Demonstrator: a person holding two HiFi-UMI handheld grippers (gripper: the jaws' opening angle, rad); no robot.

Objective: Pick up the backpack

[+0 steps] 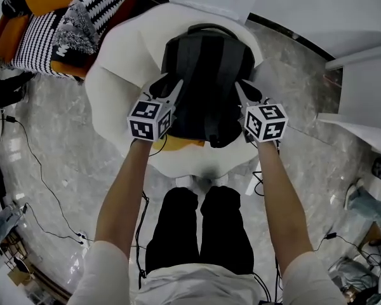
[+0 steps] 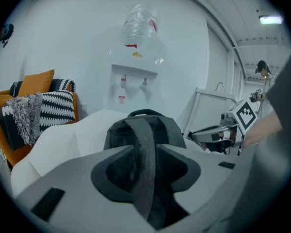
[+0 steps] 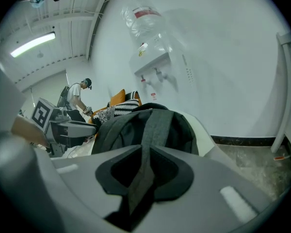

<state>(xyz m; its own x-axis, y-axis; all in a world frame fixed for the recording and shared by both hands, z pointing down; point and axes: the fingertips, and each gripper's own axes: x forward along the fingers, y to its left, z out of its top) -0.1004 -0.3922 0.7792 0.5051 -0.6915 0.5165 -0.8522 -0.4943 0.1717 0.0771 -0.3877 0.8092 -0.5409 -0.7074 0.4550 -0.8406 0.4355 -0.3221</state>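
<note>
A black backpack [image 1: 206, 75] lies on a round white chair [image 1: 117, 68], its top handle pointing away from me. My left gripper [image 1: 169, 88] is at its left side and my right gripper [image 1: 249, 91] at its right side. In the left gripper view a shoulder strap [image 2: 144, 171] runs flat through the gap between the parted jaws of the left gripper [image 2: 145, 148], which is open. In the right gripper view the right gripper [image 3: 141, 150] is shut, pinching the other shoulder strap [image 3: 155, 125] to a thin edge. The backpack [image 3: 182, 130] bulges beyond it.
An orange sofa with striped cushions [image 1: 51, 18] stands at the back left. A water dispenser [image 2: 136, 76] is against the wall behind the chair. White furniture [image 1: 362, 94] is at the right. Cables [image 1: 38, 170] trail over the marble floor. A person [image 3: 77, 98] stands far off.
</note>
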